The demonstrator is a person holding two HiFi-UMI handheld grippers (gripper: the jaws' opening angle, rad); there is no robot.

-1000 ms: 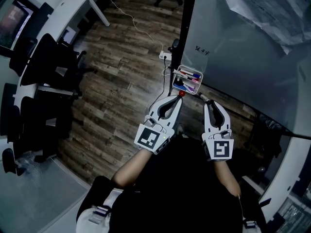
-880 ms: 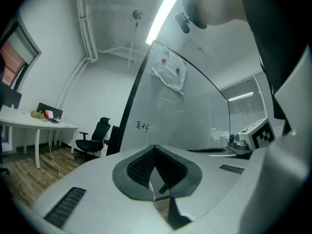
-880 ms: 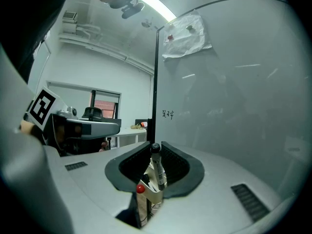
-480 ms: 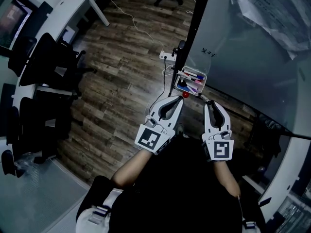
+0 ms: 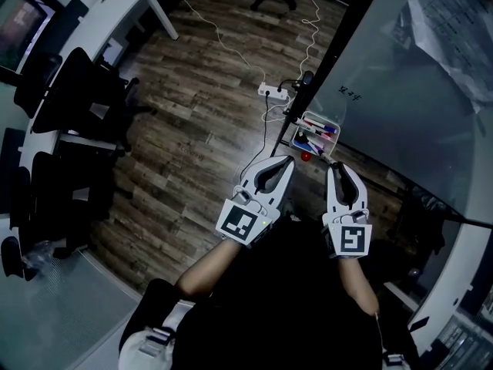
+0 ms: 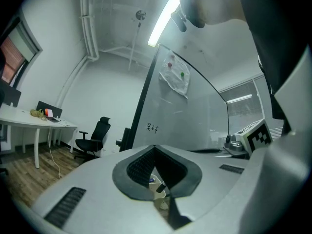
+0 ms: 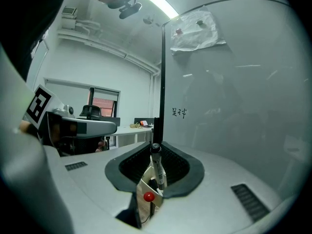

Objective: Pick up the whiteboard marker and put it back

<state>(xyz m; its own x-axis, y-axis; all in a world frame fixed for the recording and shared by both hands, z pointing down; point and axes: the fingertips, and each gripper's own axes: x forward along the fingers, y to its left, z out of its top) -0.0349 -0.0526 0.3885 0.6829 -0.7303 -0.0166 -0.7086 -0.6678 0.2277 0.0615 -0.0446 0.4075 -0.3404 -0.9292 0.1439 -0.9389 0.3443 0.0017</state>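
right gripper [image 5: 333,167]: jaws closed on the whiteboard marker [image 7: 157,168]. the marker stands upright between the pads, cap end up at the jaw tips and barrel running down toward the camera. left gripper [image 5: 288,160]: jaws brought together at the tips, nothing between them. both grippers are held side by side in front of the person, tips toward the lower left corner of the whiteboard [image 5: 408,114]. marker tray [image 5: 317,132]: small white box fixed at that lower corner of the board, beside the dark frame post. it holds several markers with coloured caps and shows through the jaw openings of both gripper views. red ball [image 5: 306,157]: just below the near edge of the tray, between the two gripper tips in the head view, and low in the right gripper's opening. writing [image 5: 350,92]: short dark scribble on the board just above the tray. paper sheet [image 5: 454,29]: crumpled, fixed near the board's upper edge. power strip [image 5: 273,92]: white, on the wooden floor [image 5: 200,129] by the foot of the frame post, cables trailing from it. office chairs [image 5: 69,91]: black, along the edge of a white desk [image 5: 92,21], well apart from the board.
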